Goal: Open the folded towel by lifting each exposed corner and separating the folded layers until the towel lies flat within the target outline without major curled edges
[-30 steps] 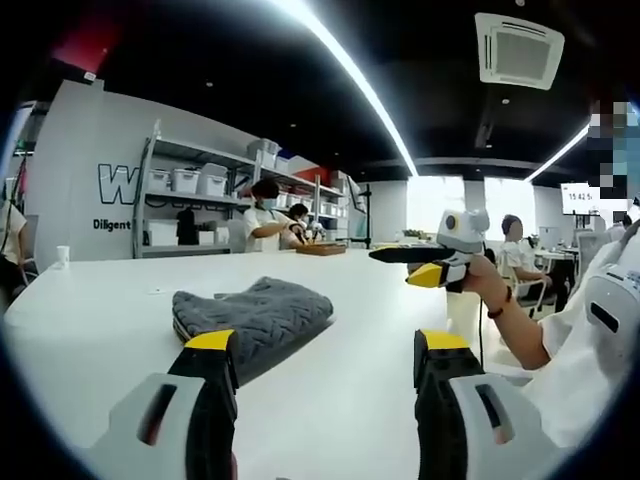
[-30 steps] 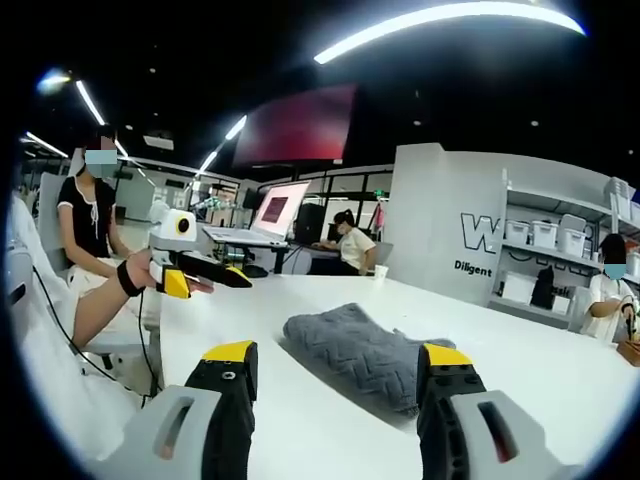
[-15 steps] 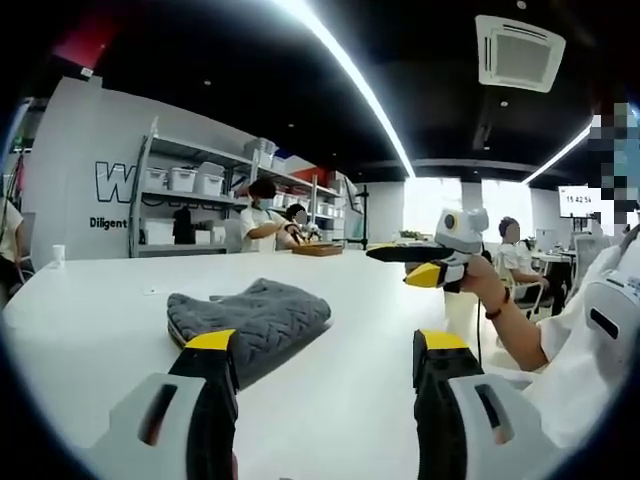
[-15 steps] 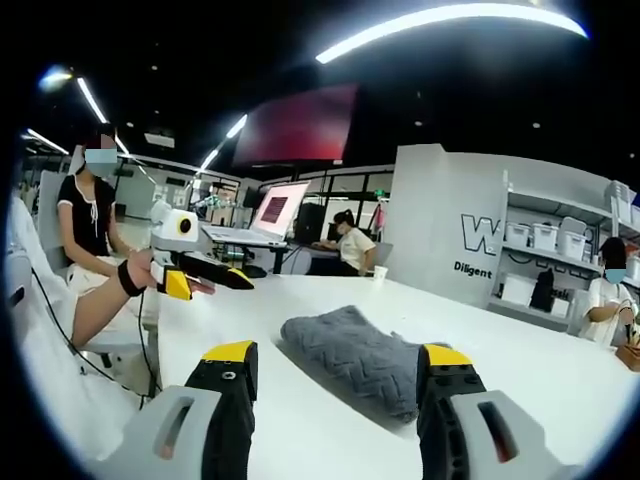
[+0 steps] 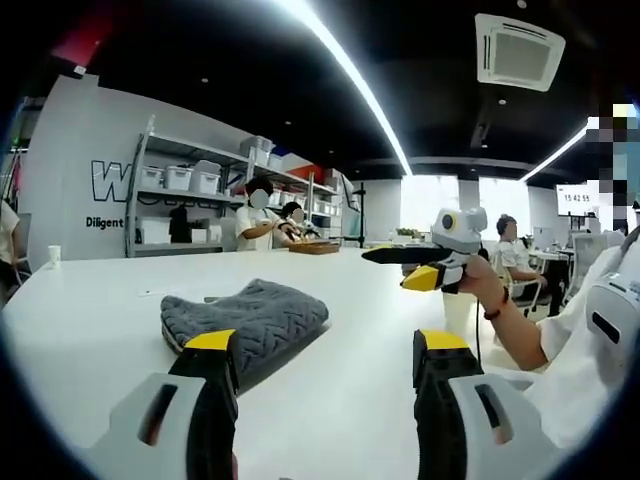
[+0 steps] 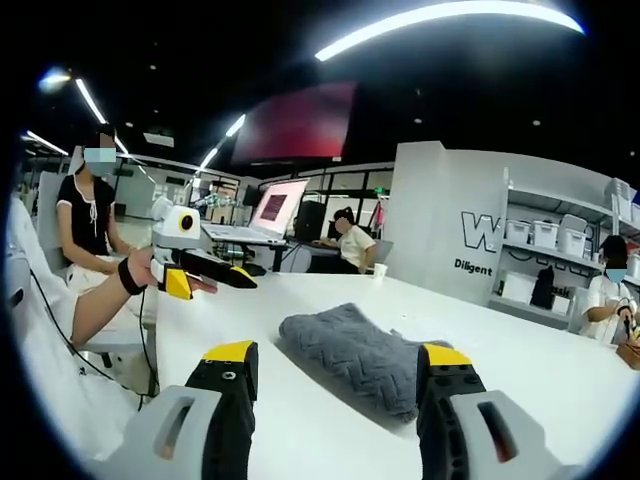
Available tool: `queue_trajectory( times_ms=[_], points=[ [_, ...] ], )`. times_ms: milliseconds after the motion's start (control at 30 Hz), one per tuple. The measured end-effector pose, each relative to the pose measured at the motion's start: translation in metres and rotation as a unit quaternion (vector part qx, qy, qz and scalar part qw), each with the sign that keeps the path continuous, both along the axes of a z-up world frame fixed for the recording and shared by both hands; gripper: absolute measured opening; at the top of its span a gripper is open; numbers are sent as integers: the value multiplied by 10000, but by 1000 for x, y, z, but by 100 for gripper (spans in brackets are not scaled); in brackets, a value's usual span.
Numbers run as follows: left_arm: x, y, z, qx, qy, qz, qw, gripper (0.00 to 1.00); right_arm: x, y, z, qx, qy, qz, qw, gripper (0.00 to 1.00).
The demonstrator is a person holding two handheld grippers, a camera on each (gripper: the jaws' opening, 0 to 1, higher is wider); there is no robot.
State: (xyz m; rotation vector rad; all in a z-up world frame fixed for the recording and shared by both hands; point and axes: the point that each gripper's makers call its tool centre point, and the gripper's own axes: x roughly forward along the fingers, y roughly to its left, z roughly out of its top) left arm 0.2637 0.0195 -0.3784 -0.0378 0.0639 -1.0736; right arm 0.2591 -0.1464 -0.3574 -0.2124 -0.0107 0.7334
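White table across the lower frame, shelving with storage bins at left, ceiling air vent upper right, open laptop left of centre, paper cup mid-frame, seated people behind

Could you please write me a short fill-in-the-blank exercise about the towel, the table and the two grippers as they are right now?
1. The towel lies ____ on the white table, not spread flat.
2. The towel's colour is ____.
3. The left gripper is ____, with nothing between its jaws.
4. The right gripper is held ____ the table, not touching the towel.

Missing words: folded; grey; open; above
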Motion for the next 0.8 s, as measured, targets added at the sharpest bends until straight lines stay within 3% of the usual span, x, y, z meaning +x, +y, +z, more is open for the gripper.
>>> queue_trajectory(
  times_ms=[800],
  points=[
    [7, -7, 1, 26, 28, -27, 10000, 68, 8, -1, 3, -11, 6, -4, 10000, 62]
  ],
)
